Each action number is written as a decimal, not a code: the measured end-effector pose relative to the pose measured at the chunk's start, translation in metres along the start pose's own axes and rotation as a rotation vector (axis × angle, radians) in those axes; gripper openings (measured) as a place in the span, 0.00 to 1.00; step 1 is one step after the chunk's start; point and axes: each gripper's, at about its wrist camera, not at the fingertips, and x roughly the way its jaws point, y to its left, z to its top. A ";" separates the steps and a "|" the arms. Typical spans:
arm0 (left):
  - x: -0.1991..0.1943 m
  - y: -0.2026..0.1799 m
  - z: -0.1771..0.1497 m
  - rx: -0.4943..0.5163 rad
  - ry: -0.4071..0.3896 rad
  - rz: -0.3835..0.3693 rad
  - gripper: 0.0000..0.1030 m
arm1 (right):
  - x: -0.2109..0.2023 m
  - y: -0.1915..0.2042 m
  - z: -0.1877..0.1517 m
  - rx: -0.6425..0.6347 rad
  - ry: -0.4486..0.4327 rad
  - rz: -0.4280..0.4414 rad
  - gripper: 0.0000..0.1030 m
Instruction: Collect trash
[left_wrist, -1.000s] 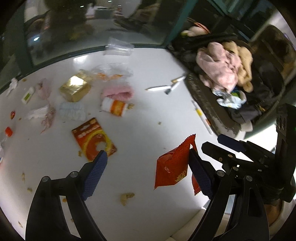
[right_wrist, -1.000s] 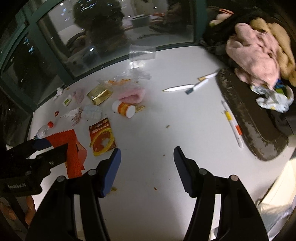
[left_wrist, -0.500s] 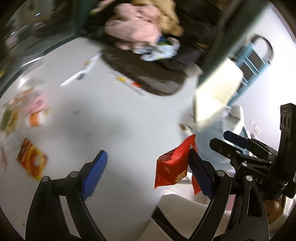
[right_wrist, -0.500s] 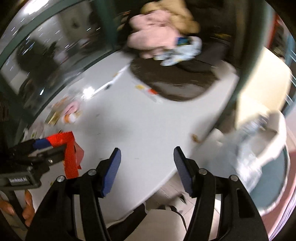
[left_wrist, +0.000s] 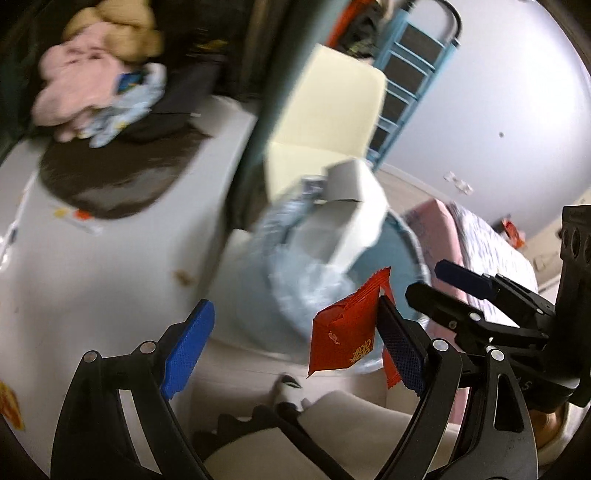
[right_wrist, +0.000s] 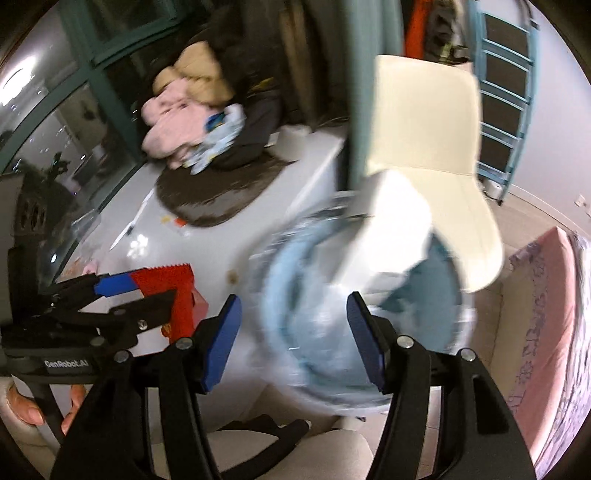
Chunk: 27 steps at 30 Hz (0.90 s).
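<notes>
On the far left, a white table (left_wrist: 110, 258) carries a dark oval mat (left_wrist: 114, 181). A heap of pink and tan cloth (left_wrist: 74, 85) sits at the mat's far end. An orange packet (left_wrist: 9, 406) lies at the table's near left edge, mostly cut off by the frame.

The left gripper (left_wrist: 295, 304) is held out past the table's edge with its two blue-padded fingers set wide apart. A red snack wrapper (left_wrist: 343, 336) hangs in the air against the inner face of that gripper's right-hand finger (left_wrist: 400, 350). The other finger (left_wrist: 188, 347) is well clear of it. What keeps the wrapper there cannot be made out. From the right wrist view the wrapper (right_wrist: 177, 295) sticks out beyond the gripper's tips, and bare fingers (right_wrist: 29, 406) grip the handle below.

Just right of the table stands a round pale blue bin (right_wrist: 273, 314), blurred and lined with a clear bag. Something white and boxy (left_wrist: 351, 206) pokes up from it. The wrapper is near the bin's rim on the table side.

The right gripper (right_wrist: 294, 297) points at the bin, its fingers also spread apart and holding nothing.

Behind the bin is a cream chair (right_wrist: 424, 129). Further right are a blue ladder (right_wrist: 506, 110) against the wall and the edge of a pink bed (right_wrist: 546, 332).
</notes>
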 end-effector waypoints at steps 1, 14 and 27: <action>0.008 -0.008 0.004 0.004 0.010 -0.006 0.83 | -0.004 -0.016 0.001 0.021 -0.008 -0.006 0.56; 0.089 -0.096 0.027 0.280 0.131 -0.059 0.83 | -0.001 -0.118 0.010 0.131 0.045 0.090 0.56; 0.105 -0.090 0.033 0.304 0.138 -0.019 0.82 | 0.034 -0.131 0.015 0.143 0.156 0.242 0.56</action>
